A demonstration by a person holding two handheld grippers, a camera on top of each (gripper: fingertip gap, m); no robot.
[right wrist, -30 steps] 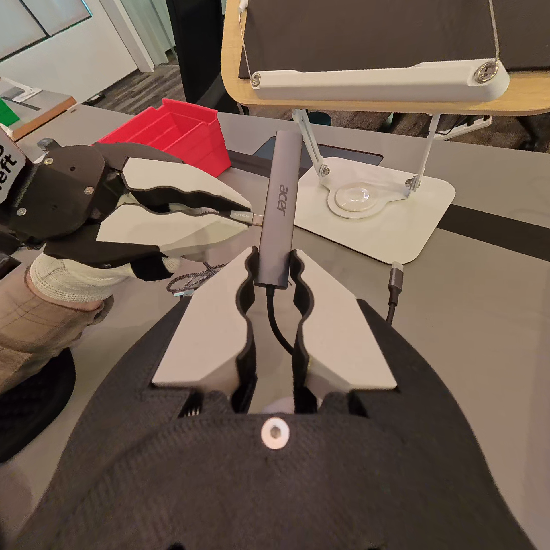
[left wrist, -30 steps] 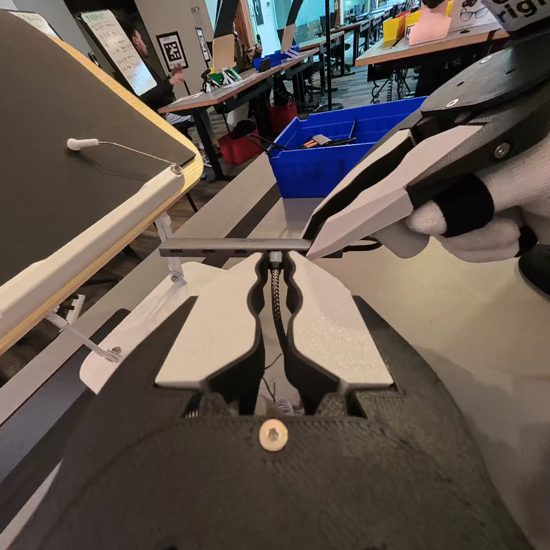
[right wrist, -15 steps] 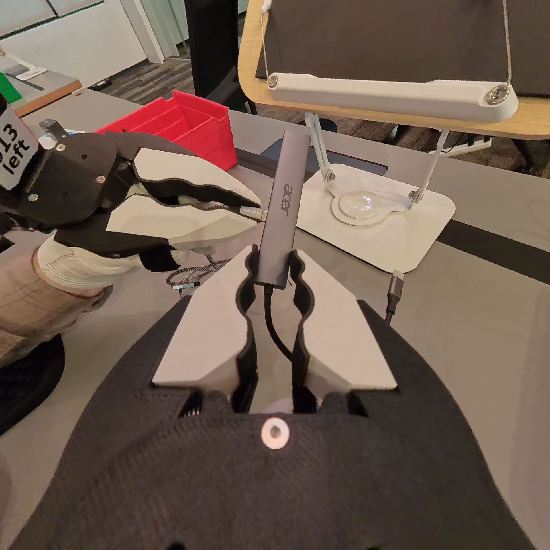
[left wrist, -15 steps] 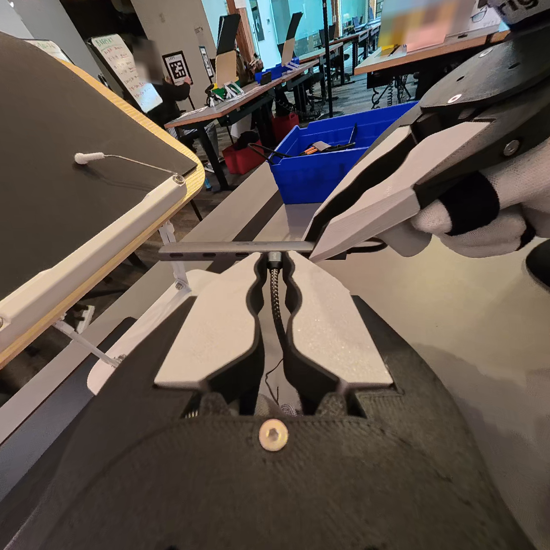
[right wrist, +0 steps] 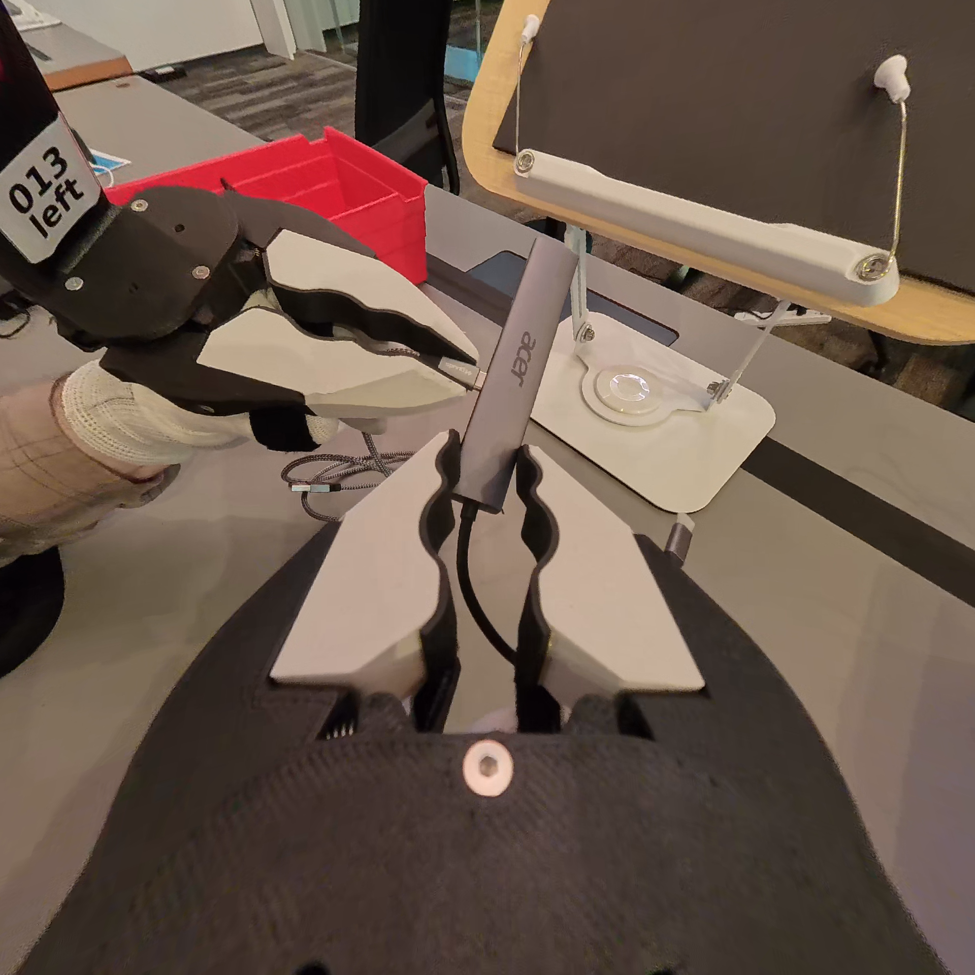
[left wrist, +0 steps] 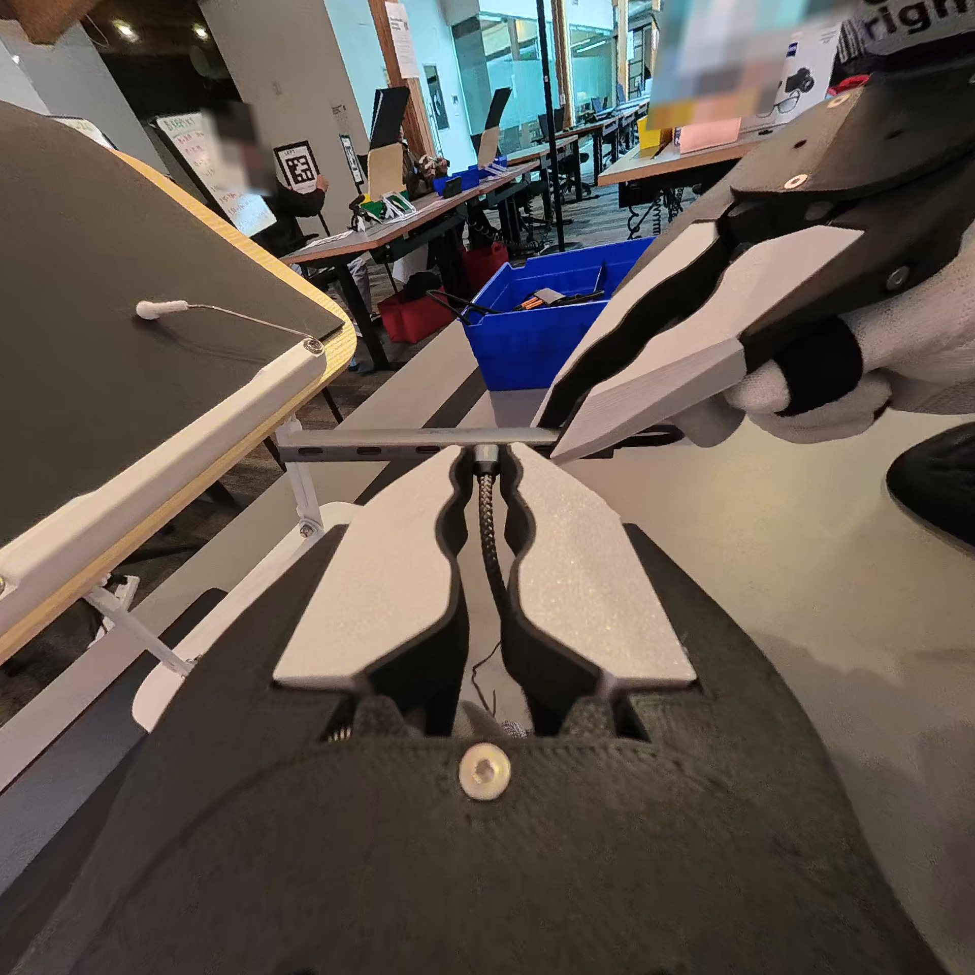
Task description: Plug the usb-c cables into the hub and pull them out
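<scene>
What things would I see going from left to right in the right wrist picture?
Left tool holding the braided cable's plug → red bin → grey hub → white stand base → loose plug on the table.

Two close wrist views, facing crosswise, sharing the hub [left wrist: 417, 438]

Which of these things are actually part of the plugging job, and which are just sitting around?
In use: left gripper gripping the braided cable, its plug at the hub held by the right gripper.

Lying about: spare cable plug, red bin, blue bin, tilted stand.
</scene>
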